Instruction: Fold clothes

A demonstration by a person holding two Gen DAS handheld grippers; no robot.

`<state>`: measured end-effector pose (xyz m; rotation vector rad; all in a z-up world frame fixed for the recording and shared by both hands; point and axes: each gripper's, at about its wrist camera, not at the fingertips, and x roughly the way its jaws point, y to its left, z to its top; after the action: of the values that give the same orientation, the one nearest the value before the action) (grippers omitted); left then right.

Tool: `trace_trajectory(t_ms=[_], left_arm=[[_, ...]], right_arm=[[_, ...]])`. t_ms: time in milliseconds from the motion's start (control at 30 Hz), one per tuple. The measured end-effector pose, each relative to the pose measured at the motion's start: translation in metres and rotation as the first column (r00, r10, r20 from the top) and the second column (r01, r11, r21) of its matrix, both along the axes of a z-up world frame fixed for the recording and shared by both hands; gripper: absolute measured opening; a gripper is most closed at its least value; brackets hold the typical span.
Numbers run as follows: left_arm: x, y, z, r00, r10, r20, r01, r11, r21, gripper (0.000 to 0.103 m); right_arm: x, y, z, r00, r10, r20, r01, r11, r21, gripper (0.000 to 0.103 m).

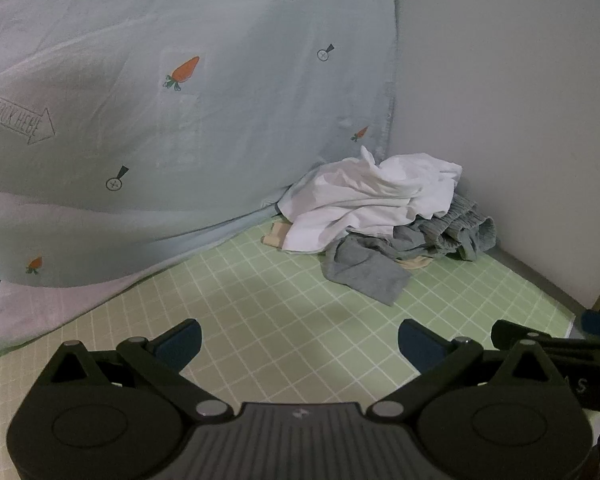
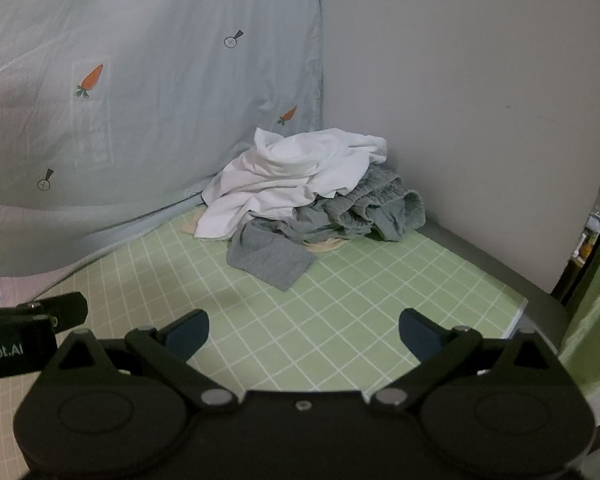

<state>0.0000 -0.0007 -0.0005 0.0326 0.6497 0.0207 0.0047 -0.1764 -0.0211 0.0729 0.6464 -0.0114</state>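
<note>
Now both grippers hover spread and empty, short of the laundry pile.

I see the left gripper (image 1: 300, 342) and right gripper (image 2: 303, 332) over the green grid mat (image 2: 260, 320); the white shirt (image 2: 284, 184) drapes grey garments (image 2: 268, 258) at frame centre, so I risk snagging several layers together.

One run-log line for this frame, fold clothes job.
phase: pre-grasp | left gripper: jaws open, empty | right gripper: jaws open, empty | clothes pile: unfolded, in corner on green grid mat
</note>
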Motion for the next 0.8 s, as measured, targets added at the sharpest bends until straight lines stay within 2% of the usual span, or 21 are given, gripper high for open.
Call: trace_trajectory(t_ms=[800], left_arm=[[-0.002, 0.009, 0.004, 1.000, -0.009, -0.006, 0.009, 1.000, 0.002, 0.103]], right_arm=[[-0.003, -0.001, -0.002, 1.000, -0.025, -0.003, 0.025, 1.000, -0.009, 0.102]])
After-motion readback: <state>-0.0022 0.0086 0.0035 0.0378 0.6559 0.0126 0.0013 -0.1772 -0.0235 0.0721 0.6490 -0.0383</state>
